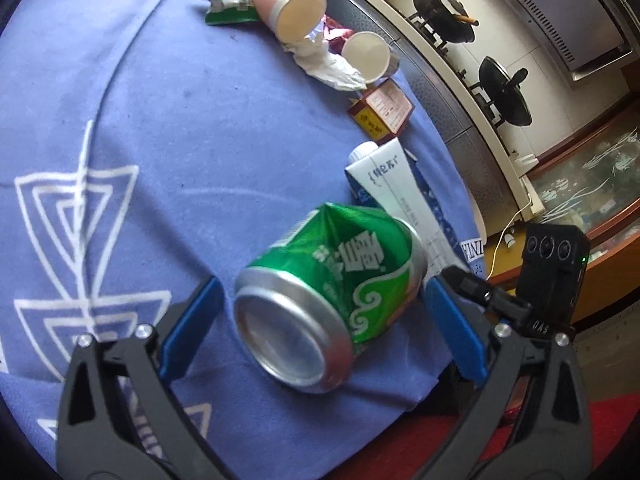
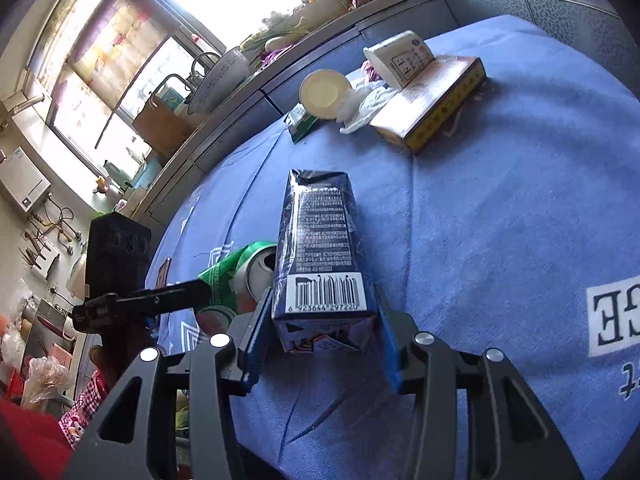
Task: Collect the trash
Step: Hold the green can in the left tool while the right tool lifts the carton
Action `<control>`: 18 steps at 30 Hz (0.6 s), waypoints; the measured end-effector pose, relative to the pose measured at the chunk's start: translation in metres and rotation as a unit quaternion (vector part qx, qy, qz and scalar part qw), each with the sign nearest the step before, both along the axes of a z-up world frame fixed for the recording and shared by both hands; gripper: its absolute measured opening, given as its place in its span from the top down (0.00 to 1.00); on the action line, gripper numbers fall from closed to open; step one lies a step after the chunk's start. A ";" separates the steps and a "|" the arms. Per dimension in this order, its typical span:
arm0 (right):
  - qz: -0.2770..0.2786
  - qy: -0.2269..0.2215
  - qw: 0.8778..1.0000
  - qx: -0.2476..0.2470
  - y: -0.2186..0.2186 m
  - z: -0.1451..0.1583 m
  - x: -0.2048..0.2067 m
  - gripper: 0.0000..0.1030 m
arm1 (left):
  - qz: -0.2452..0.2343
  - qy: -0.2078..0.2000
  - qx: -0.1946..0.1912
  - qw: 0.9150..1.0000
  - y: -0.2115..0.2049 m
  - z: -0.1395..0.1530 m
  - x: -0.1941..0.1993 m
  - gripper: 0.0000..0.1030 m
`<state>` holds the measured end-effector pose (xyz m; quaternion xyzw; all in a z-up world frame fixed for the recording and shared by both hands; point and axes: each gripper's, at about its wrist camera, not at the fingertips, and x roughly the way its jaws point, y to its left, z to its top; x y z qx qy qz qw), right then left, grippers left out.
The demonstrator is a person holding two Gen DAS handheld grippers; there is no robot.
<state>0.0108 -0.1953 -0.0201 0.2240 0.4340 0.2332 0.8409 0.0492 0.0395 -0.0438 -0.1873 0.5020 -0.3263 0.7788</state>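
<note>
A dented green can (image 1: 332, 300) lies on its side on the blue cloth (image 1: 160, 140). My left gripper (image 1: 324, 300) is open with a blue pad on each side of the can, not touching it. In the right wrist view my right gripper (image 2: 322, 308) has its pads against both sides of a dark blue milk carton (image 2: 320, 248) lying on the cloth (image 2: 500, 220). The can (image 2: 236, 272) shows just left of the carton. The carton (image 1: 396, 196) lies behind the can in the left wrist view.
Further back on the cloth lie two paper cups (image 1: 292, 8) (image 1: 366, 60), a crumpled white tissue (image 1: 332, 66), a green wrapper (image 1: 228, 0) and a small brown box (image 1: 382, 110). A counter with stove burners (image 1: 440, 12) runs behind the table. The cloth's edge drops off near the right gripper's body (image 1: 552, 272).
</note>
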 end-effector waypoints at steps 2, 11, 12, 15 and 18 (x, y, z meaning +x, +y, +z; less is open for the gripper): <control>-0.006 -0.005 1.000 -0.005 0.004 -0.001 -0.004 0.55 | 0.011 -0.012 0.011 1.000 -0.002 0.003 -0.004 0.15; -0.012 -0.006 1.000 -0.011 0.007 -0.001 -0.007 0.55 | 0.041 -0.054 0.059 0.996 0.000 0.023 -0.021 0.30; -0.012 -0.007 1.000 -0.012 0.007 -0.001 -0.007 0.55 | 0.036 -0.062 0.060 0.996 -0.004 0.025 -0.024 0.25; -0.015 -0.007 1.000 -0.014 0.006 -0.001 -0.007 0.55 | 0.026 -0.054 0.075 0.995 -0.014 0.013 -0.023 0.22; -0.025 -0.017 0.999 -0.032 0.005 0.002 -0.011 0.55 | 0.022 -0.045 0.057 0.997 -0.015 0.001 -0.023 0.38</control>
